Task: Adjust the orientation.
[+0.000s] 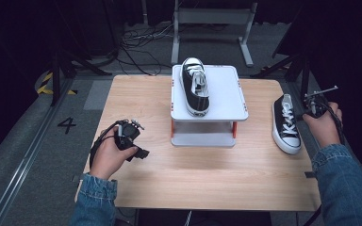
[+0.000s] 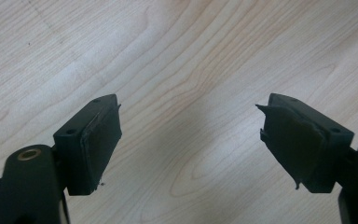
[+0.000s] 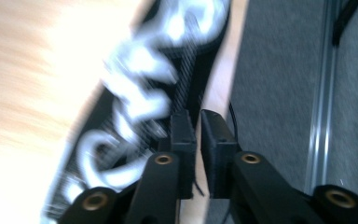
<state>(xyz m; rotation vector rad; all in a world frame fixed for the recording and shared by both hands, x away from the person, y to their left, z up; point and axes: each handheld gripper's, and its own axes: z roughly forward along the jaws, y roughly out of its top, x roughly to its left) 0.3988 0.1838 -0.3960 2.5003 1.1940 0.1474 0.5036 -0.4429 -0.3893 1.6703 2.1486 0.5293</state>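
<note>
In the high view, one black-and-white sneaker [image 1: 286, 125] lies at the bench's [image 1: 207, 174] right edge, right of the white stand [image 1: 226, 106] that carries its twin [image 1: 195, 87]. The right tongs [image 1: 311, 109] hover just beside that sneaker; the left tongs [image 1: 139, 151] rest left of the stand. A "4" [image 1: 66, 125] marks the floor.

In the left gripper view, the left tongs [image 2: 189, 140] gape wide over bare bench [image 2: 191, 56].

In the right gripper view, the right tongs [image 3: 198, 140] are cracked narrowly apart, holding nothing, beside the blurred sneaker [image 3: 149, 102].

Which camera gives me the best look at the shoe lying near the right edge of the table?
The high view: the shoe lies whole and sharp on the table, beside the right gripper. The right gripper view shows the shoe close but blurred and cropped. The left gripper view looks at bare tabletop.
</note>
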